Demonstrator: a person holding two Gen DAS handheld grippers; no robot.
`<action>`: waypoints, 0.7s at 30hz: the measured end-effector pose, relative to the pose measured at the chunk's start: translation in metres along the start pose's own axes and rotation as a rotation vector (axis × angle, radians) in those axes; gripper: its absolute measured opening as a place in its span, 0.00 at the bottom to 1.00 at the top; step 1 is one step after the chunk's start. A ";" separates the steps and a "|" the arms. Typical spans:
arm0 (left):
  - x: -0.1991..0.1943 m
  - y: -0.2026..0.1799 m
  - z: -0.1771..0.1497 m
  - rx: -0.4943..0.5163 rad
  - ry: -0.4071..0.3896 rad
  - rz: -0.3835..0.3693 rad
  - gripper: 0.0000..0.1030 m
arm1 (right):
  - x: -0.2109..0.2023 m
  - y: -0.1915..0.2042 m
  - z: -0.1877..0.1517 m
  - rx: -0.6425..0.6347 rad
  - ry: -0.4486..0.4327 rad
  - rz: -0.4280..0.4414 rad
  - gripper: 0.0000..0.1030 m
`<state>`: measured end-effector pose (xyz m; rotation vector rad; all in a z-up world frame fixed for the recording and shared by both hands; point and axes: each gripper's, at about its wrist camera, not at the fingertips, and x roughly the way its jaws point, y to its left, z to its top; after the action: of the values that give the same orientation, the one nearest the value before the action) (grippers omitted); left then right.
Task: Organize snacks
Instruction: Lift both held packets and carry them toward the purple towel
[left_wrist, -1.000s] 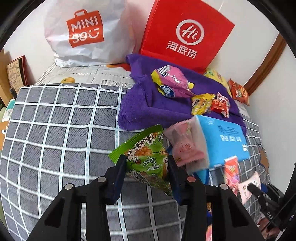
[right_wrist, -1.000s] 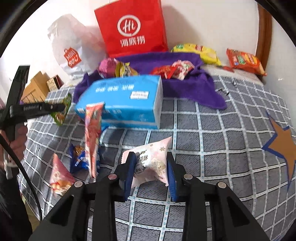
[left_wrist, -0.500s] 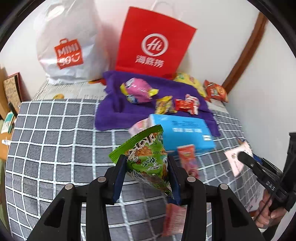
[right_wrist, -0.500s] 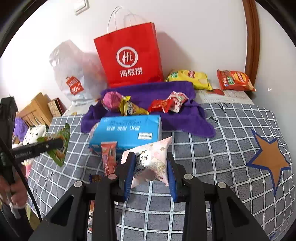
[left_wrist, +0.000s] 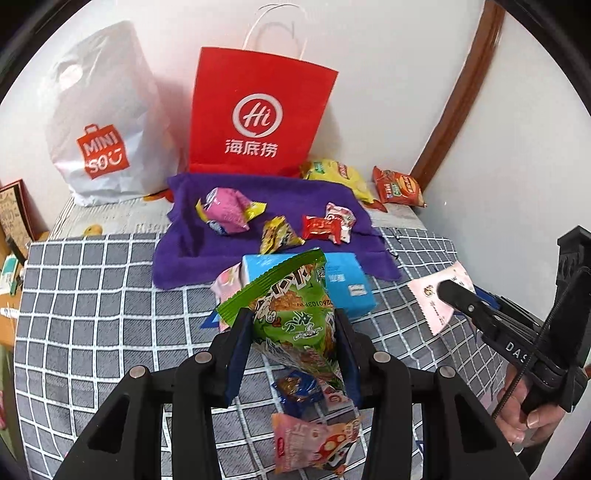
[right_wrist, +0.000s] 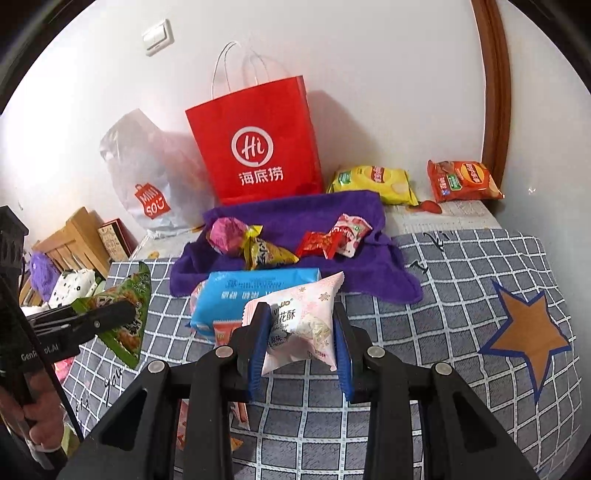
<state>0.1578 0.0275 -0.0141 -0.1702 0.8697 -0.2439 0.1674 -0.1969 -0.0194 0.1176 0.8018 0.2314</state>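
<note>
My left gripper (left_wrist: 291, 332) is shut on a green snack packet (left_wrist: 291, 302) and holds it above the checked bedcover (left_wrist: 92, 302). My right gripper (right_wrist: 299, 328) is shut on a pale pink pastry packet (right_wrist: 299, 317), also held in the air. In the right wrist view the left gripper (right_wrist: 110, 317) shows at the left with the green packet (right_wrist: 129, 295). In the left wrist view the right gripper (left_wrist: 458, 295) shows at the right with the pink packet (left_wrist: 436, 295). A purple towel (left_wrist: 192, 243) farther back carries several small snacks.
A blue tissue pack (right_wrist: 251, 291) lies just in front of the towel. Loose snacks (left_wrist: 314, 439) lie under the left gripper. A red paper bag (right_wrist: 255, 147) and a white plastic bag (left_wrist: 99, 122) stand by the wall. Yellow (right_wrist: 373, 181) and orange (right_wrist: 461, 181) chip bags lie back right.
Both grippers have risen and pulled back from the bed with their packets still held. The towel and bags now look farther away.
</note>
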 end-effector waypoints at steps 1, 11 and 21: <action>0.000 -0.002 0.002 0.005 -0.003 0.000 0.40 | 0.000 0.000 0.002 0.001 -0.004 -0.003 0.32; 0.006 -0.016 0.026 0.031 -0.018 0.005 0.40 | 0.008 -0.005 0.023 0.002 -0.010 -0.025 0.32; 0.027 -0.012 0.053 0.031 -0.009 0.016 0.40 | 0.036 -0.004 0.048 0.003 0.013 -0.062 0.32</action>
<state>0.2139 0.0106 0.0029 -0.1351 0.8576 -0.2411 0.2270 -0.1930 -0.0116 0.0937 0.8174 0.1731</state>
